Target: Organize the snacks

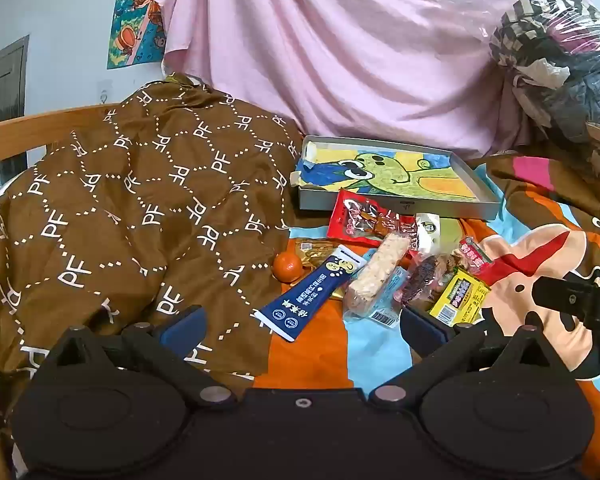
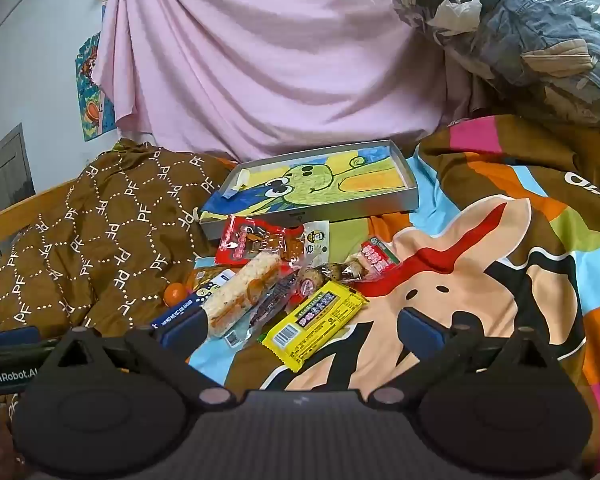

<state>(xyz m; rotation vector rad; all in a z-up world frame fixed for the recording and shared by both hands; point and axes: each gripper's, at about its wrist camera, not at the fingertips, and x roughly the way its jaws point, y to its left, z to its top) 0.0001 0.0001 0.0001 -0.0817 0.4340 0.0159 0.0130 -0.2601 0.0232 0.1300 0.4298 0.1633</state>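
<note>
Nearby, brown quilt (image 1: 132, 200) beside snacks (image 1: 380, 268).

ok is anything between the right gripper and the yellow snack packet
Nothing visible. The right gripper is open, and the yellow packet lies on the bedspread just ahead of its jaws, on top of the pile's near edge, uncovered.

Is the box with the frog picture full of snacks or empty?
Empty. The shallow grey box shows only its frog drawing; the snacks lie outside it.
</note>
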